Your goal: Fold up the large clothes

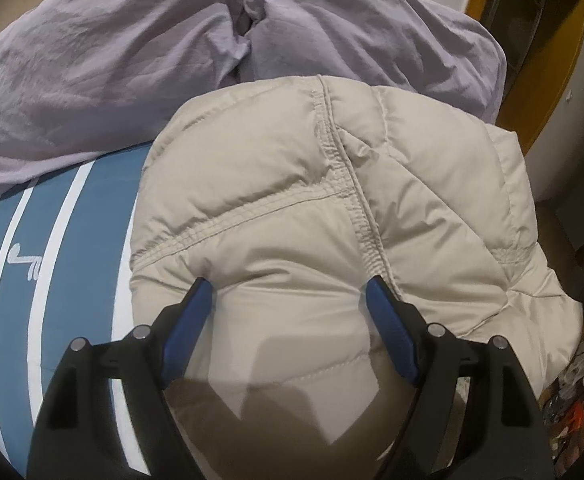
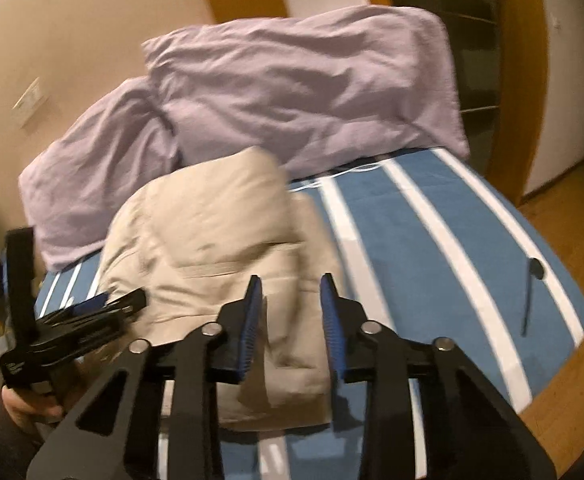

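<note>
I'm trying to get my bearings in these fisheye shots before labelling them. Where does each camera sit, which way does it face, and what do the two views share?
Left wrist: sits on the left gripper, looking down along its open blue-padded fingers pressed on the beige puffer jacket, lilac duvet beyond.
Right wrist: sits on the right gripper, held above the jacket's near end, facing across the striped blue bed cover; the left gripper and the person's hand show at left.
Shared: jacket, duvet, striped cover.

beige puffer jacket, folded, on bed
</note>
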